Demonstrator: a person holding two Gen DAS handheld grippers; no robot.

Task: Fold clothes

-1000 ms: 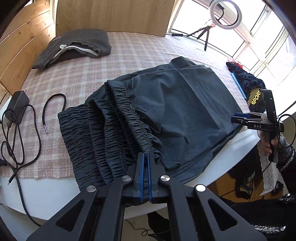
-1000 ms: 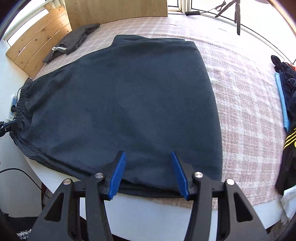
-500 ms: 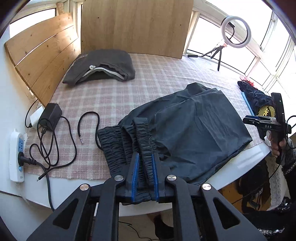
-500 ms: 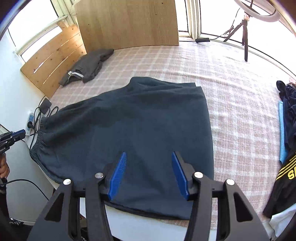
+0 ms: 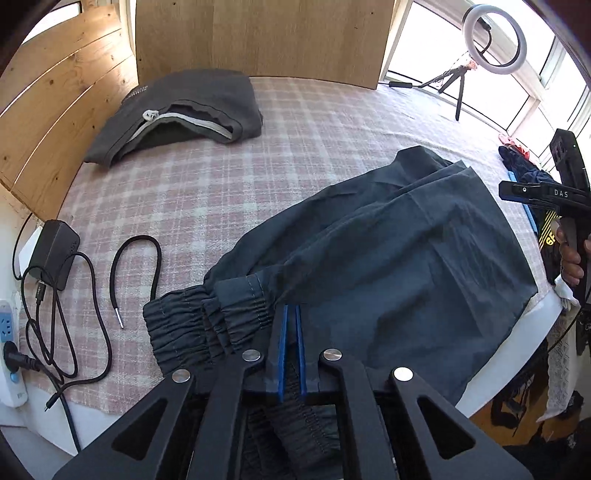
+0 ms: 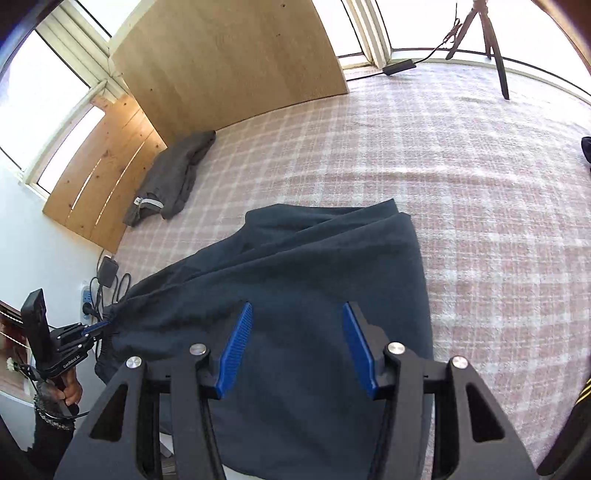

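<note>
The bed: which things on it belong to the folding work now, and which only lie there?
In the job:
dark shorts
left gripper, shut on the waistband
right gripper, open above the shorts

Lying about:
grey folded garment
charger
loose black cord
ring light

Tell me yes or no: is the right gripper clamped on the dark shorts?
No: in the right wrist view the right gripper stands wide open above the dark shorts, its blue pads holding no cloth.
</note>
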